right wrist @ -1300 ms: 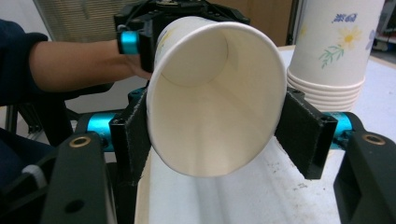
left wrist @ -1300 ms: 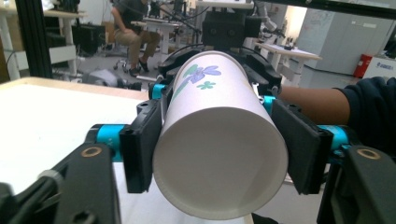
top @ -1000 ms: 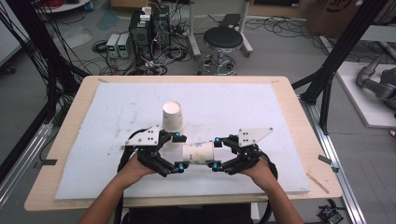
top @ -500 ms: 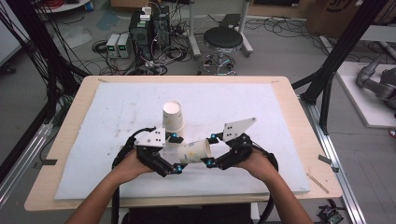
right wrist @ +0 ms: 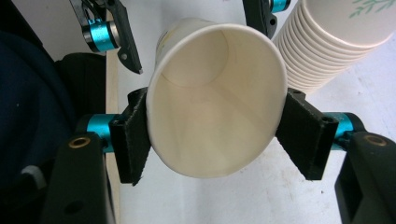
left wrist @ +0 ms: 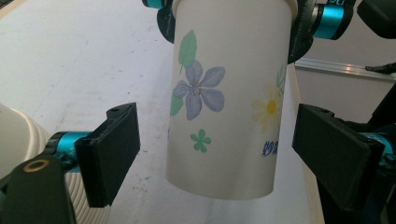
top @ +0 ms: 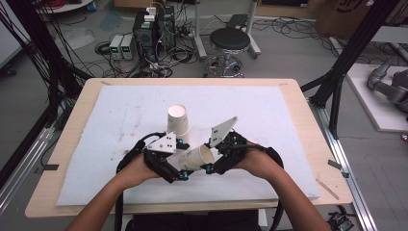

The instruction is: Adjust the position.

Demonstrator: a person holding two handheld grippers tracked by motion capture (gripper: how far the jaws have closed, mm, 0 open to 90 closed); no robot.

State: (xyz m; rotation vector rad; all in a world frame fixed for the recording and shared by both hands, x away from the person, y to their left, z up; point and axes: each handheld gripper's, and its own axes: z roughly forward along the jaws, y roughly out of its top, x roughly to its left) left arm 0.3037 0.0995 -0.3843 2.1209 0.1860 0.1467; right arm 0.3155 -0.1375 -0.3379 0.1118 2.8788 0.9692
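Cup [top: 196,158] clamped at its rim in right tool [top: 215,160], lifted off white tabletop [top: 269,115] beside cup stack [top: 178,120]; left tool [top: 179,169] released, jaws spread either side of cup's base.

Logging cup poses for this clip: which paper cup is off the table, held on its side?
The flowered cup, squeezed at its rim by the right gripper; the stack of cups stands upside down on the mat.

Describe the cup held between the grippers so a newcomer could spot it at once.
On the white mat, look at the near edge where the two hands meet. The single cup lies sideways there, its rim pinched by the right gripper. Unlike the upright stack behind it, it shows flower prints.
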